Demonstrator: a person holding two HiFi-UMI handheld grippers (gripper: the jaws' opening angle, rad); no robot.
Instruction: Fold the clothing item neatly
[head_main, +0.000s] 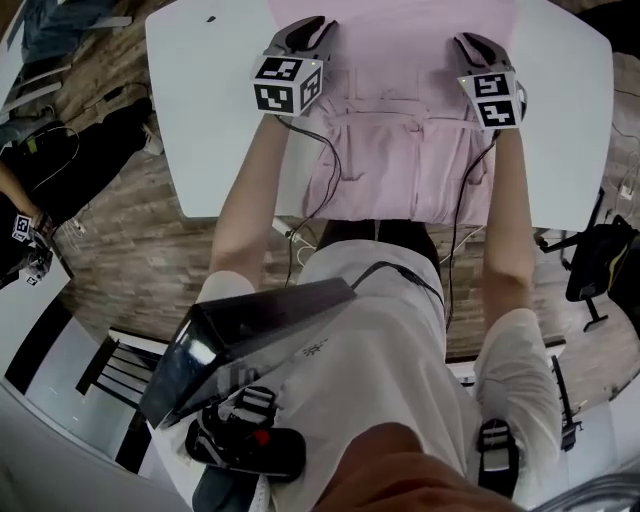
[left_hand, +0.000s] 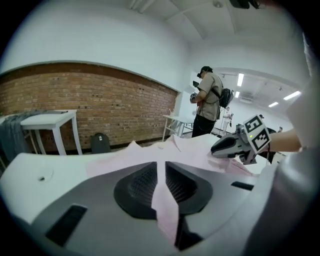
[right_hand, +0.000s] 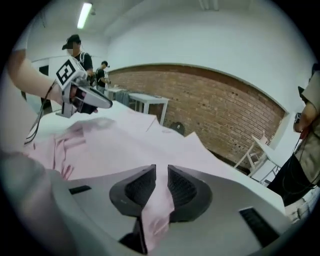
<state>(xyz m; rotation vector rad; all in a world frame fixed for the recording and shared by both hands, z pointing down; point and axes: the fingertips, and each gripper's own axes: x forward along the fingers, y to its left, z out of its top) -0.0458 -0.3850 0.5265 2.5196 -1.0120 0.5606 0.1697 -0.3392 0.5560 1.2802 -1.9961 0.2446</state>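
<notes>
Near end first: the clothing item (head_main: 395, 170) (pink, exact type I can't pin down) lies spread on the white table (head_main: 200, 110), and its near hem droops over the table's near edge. The rest runs away towards the far side, mostly flat, with a few creases across the middle.

Placement: the left gripper (left_hand: 161, 186) is at the cloth's left edge and the right gripper (right_hand: 159, 189) is at its right edge. They are roughly level with each other, partway up the item. I read that as deliberate. Matched pinch points on both sides should keep the fold line square when both ends lift together, and the flat layout gives a clean base to fold onto.

Left gripper: the jaws are drawn in to a narrow slot, and the ribbed pads press on a thin strip of pink cloth running up between them. It is clamped on the fabric and holds nothing else.

Right gripper: same picture. The pads are closed onto a pinch of the same fabric, with a small wad bunching just below them. Whether either jaw also touches the tabletop underneath, I can't tell.

Far: past the table there is a brick wall (left_hand: 100, 107), a small white side table (left_hand: 50, 120) against it, and a person (left_hand: 207, 100) standing well apart from the work. None of these plays a part in the fold.
</notes>
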